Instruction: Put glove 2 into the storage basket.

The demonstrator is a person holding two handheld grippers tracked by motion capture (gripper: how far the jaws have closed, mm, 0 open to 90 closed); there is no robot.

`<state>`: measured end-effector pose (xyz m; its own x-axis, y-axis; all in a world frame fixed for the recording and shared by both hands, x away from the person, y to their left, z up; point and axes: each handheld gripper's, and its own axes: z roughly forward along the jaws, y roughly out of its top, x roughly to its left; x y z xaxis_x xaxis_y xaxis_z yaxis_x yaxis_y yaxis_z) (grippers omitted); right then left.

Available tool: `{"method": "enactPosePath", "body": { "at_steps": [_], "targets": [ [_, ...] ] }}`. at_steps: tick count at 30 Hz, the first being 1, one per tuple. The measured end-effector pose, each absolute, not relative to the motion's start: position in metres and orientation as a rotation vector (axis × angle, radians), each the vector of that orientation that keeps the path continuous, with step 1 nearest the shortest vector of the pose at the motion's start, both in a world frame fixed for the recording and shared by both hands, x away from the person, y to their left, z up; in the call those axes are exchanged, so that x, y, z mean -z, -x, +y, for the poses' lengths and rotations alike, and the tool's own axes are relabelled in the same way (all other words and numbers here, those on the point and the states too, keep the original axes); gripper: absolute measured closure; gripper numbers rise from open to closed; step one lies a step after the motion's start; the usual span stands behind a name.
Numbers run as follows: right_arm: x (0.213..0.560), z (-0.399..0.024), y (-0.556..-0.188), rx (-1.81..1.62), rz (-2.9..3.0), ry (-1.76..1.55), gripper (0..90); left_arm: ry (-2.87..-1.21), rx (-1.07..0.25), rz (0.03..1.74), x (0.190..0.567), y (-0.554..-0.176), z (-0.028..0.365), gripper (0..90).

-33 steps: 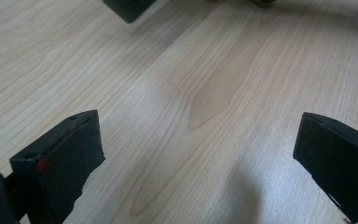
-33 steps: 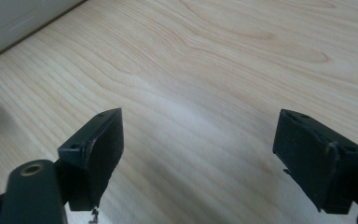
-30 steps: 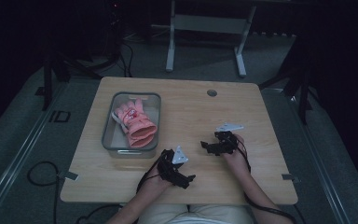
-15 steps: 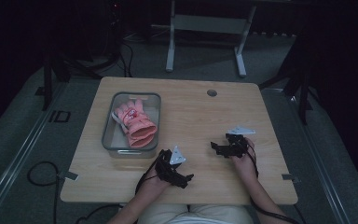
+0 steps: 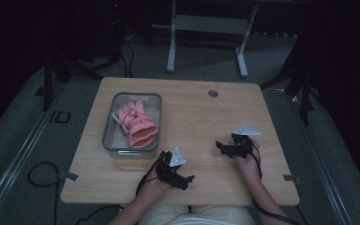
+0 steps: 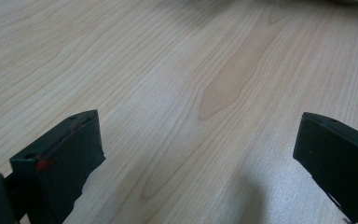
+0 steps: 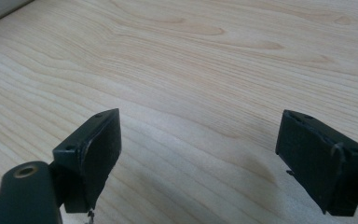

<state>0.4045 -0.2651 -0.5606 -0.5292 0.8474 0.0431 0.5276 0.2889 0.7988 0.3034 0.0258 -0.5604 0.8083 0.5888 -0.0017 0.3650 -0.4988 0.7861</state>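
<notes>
Pink glove [image 5: 136,123] lies in the grey tray [image 5: 108,133], while both the left gripper [image 5: 187,180] and right gripper [image 5: 221,147] rest released and empty on the table [image 5: 192,112].

Left gripper [image 5: 183,178] and right gripper [image 5: 222,147] low, jaws wide apart, seemingly empty

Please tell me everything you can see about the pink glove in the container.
The pink glove lies flat inside the grey container on the left part of the wooden table. It looks padded, like a winter glove. Its fingers point to the far side, and its wide ribbed cuff, a deeper salmon pink, faces the person. A small white patch with some red sits on its back; the detail is too small to read. Something pale lies beside it. No gripper touches it.
</notes>
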Motion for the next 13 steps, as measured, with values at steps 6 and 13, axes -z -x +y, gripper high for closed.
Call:
{"method": "enactPosePath", "body": {
  "at_steps": [6, 13],
  "targets": [
    [0.5605, -0.2653, -0.4038, -1.120, 2.164, -1.228, 14.2, -2.146, -0.330, 0.703, 0.5610, -0.3033, 0.0269, 1.0],
    [0.5605, -0.2657, -0.4040, -1.124, 2.164, -1.235, 14.2, -2.143, -0.326, 0.702, 0.5610, -0.3032, 0.0272, 1.0]
  ]
}}
